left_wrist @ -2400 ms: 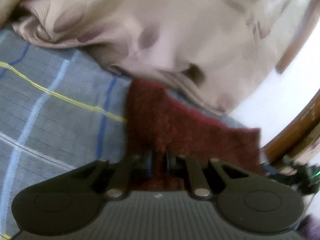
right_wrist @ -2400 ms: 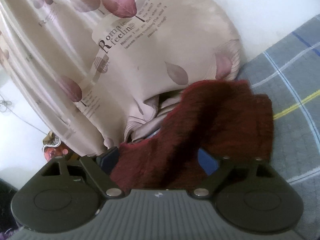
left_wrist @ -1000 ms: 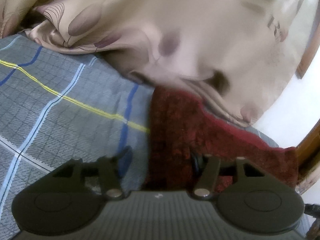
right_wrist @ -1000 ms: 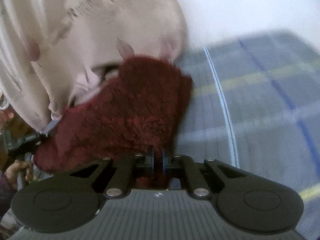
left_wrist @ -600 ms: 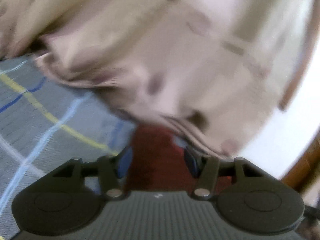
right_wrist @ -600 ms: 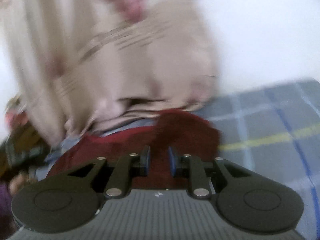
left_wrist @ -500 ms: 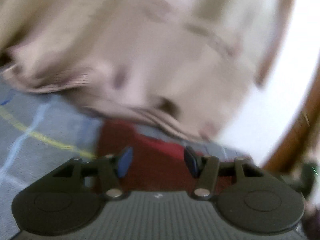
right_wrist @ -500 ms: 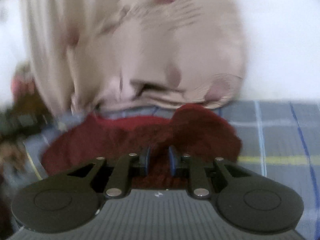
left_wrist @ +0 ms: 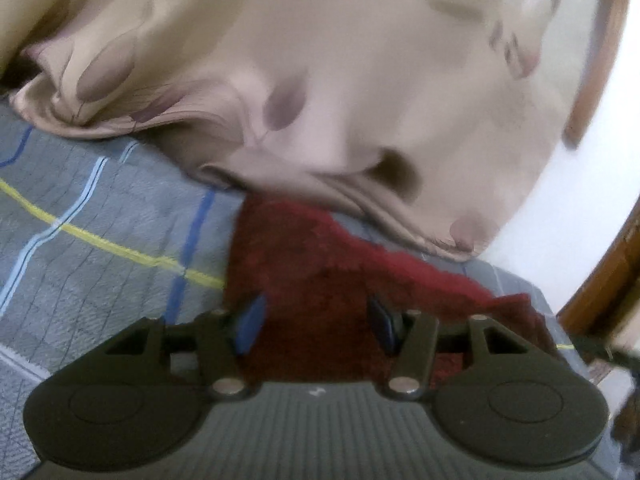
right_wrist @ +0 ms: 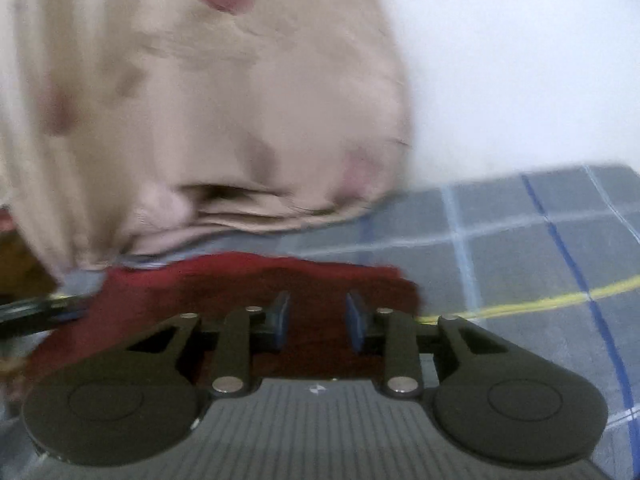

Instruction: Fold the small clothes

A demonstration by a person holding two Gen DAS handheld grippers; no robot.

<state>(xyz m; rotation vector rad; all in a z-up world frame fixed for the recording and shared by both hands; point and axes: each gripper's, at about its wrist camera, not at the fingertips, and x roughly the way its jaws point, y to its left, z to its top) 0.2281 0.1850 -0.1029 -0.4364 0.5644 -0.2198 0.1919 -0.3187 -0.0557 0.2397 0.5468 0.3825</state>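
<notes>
Garment (left_wrist: 320, 280) partly under curtain (left_wrist: 320, 80)

This looks like a home bedroom: a grey plaid bedsheet (left_wrist: 100, 248) covers the surface, a beige leaf-print curtain (left_wrist: 320, 80) (blurred by motion) hangs down onto it, and wooden furniture edging (left_wrist: 600, 288) stands by a white wall (right_wrist: 520, 60).

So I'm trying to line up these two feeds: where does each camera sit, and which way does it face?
Left wrist: sits on the left gripper, looking along its open blue fingers over the dark red cloth toward the beige leaf-print fabric.
Right wrist: sits on the right gripper, jaws open, looking over the same cloth on the grey plaid sheet.
Shared: cloth, beige fabric, sheet.
</notes>
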